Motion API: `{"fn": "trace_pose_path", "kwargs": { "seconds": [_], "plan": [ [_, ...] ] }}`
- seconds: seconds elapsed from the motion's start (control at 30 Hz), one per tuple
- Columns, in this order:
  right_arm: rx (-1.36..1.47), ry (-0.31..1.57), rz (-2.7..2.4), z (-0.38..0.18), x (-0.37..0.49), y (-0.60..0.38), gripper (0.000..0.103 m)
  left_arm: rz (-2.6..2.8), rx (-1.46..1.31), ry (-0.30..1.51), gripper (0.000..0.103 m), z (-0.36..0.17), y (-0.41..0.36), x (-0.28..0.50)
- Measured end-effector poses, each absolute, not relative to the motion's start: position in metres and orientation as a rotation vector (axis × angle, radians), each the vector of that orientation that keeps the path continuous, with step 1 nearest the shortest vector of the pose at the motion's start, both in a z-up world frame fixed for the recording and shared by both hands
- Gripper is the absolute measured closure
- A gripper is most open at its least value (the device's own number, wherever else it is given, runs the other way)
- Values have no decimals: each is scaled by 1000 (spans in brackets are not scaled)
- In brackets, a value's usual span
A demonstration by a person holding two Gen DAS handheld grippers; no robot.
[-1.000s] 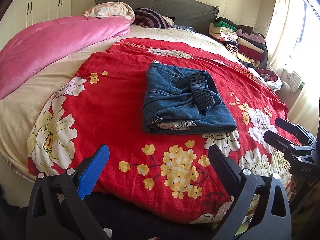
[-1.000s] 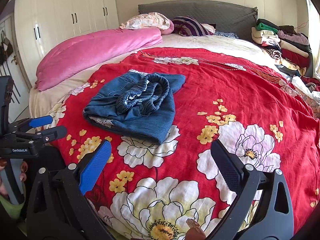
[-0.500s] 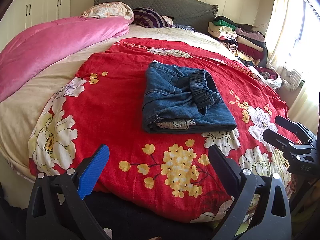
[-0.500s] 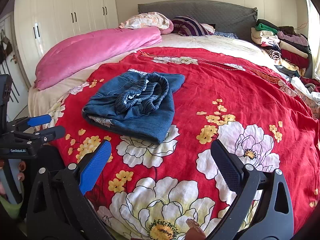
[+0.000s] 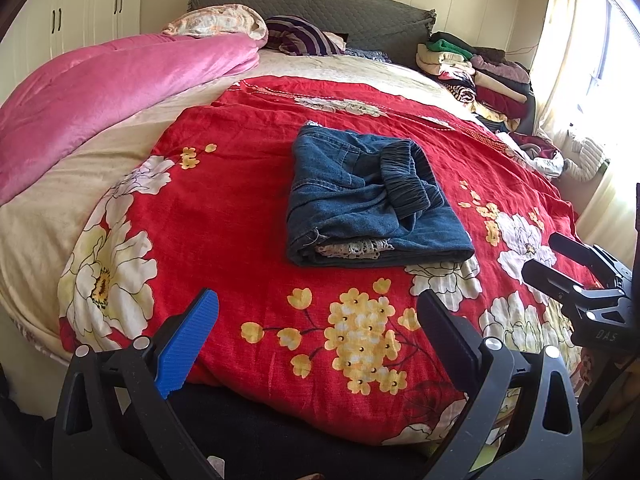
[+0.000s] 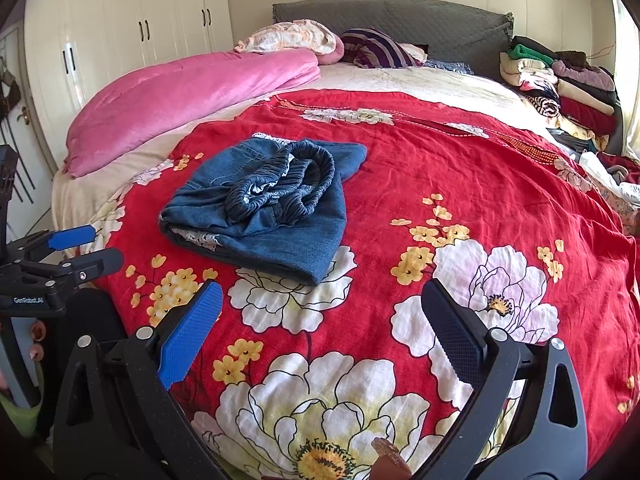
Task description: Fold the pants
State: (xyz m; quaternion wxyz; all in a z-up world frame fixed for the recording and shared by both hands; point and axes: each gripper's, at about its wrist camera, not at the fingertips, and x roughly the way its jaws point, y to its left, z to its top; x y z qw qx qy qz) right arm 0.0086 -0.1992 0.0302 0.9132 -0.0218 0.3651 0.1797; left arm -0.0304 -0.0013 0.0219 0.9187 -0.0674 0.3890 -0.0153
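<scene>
Left wrist view: both tongs, left [image 5: 316, 324] and right [image 6: 320, 316], gape apart, empty. Folded pants [image 5: 368, 204] lie on the red bedspread [image 5: 240, 208] straight ahead of the left tongs (nearer), ahead-left of the right.

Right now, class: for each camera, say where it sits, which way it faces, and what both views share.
Left wrist: sits on the left gripper at the bed's foot, faces the headboard; own open jaws show, right gripper at right.
Right wrist: sits on the right gripper, faces the same way; own open jaws and fingertips at left.
Shared: folded jeans, red floral cover, pink duvet.
</scene>
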Motion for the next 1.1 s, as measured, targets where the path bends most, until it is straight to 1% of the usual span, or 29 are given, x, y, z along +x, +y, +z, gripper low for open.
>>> {"fn": "trace_pose_path", "kwargs": {
  "seconds": [0.93,1.1],
  "plan": [
    [-58,757,337,30,13,-203,9,-42,-129,796,4,24,2,-29],
    [-43,772,277,27,24,-220,9,13,-128,818,4,22,16,-20]
  ]
}}
